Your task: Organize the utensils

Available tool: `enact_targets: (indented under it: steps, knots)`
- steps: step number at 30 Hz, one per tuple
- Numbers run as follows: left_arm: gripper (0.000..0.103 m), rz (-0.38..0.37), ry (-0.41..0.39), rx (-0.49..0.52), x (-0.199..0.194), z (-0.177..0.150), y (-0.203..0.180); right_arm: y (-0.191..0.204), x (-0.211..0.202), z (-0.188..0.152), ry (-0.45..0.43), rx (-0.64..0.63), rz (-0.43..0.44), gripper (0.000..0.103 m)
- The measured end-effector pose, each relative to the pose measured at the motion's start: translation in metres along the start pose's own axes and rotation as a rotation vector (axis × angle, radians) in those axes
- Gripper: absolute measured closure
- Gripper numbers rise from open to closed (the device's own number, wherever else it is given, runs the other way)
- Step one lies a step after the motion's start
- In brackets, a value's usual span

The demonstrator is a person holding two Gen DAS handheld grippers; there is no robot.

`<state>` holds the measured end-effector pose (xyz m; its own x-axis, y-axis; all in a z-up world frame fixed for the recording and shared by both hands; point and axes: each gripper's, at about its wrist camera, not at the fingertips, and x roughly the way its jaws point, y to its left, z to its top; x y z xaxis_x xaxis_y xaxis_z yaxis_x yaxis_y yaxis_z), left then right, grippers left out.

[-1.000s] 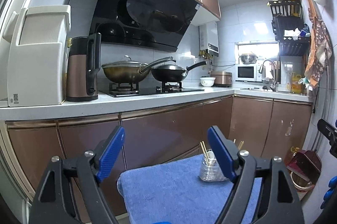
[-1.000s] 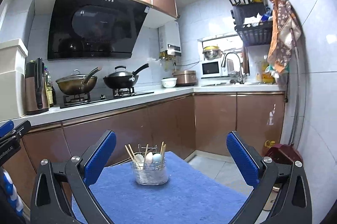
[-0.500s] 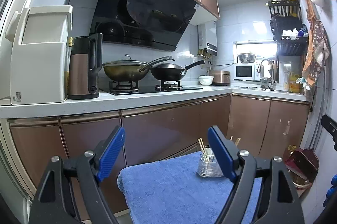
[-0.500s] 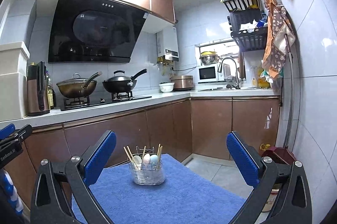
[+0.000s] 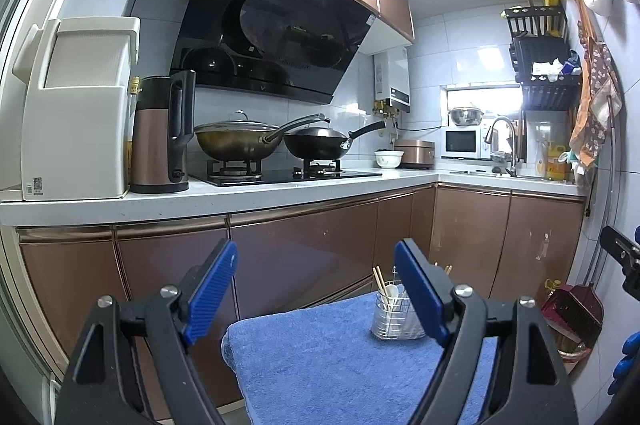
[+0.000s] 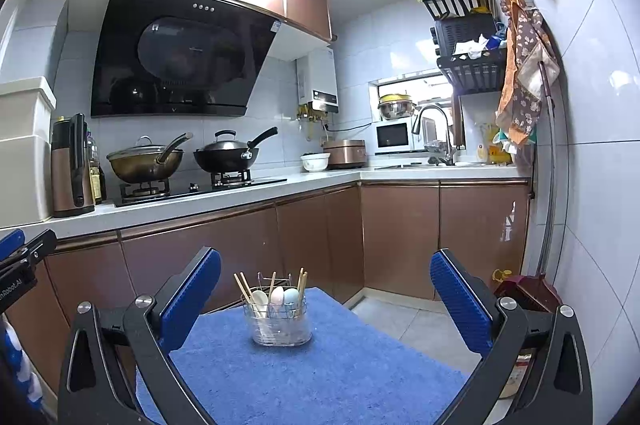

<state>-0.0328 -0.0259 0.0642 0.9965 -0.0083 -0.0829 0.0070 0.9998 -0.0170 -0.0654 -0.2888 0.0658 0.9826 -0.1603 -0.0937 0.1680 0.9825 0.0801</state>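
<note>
A clear wire utensil holder (image 6: 279, 321) stands at the far end of a small table covered by a blue towel (image 6: 320, 377). Several wooden chopsticks (image 6: 244, 287) and pale spoons (image 6: 276, 295) stick up out of it. In the left wrist view the same holder (image 5: 390, 317) is partly hidden behind the right blue pad. My left gripper (image 5: 316, 293) is open, held above the near part of the towel (image 5: 312, 353), with nothing between its fingers. My right gripper (image 6: 326, 301) is open too, wide, short of the holder and empty.
A brown-fronted kitchen counter (image 5: 240, 201) runs along the back with a kettle (image 5: 160, 137), two woks (image 5: 248, 141) on the hob and a sink (image 6: 436, 161) at the right. A red dustpan (image 6: 524, 295) leans by the tiled right wall.
Both cameras have tilted upward a little: the holder and towel sit lower in each view and more ceiling shows. The jaws have kept the same opening.
</note>
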Motion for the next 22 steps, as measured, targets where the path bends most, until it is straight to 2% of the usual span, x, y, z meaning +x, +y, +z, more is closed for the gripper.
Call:
enact_targets:
  steps: [22]
  knots:
    - [0.023, -0.01, 0.037, -0.026, -0.0004, -0.0033, 0.0055, 0.0003, -0.0013, -0.0054, 0.023, -0.007, 0.016, 0.0]
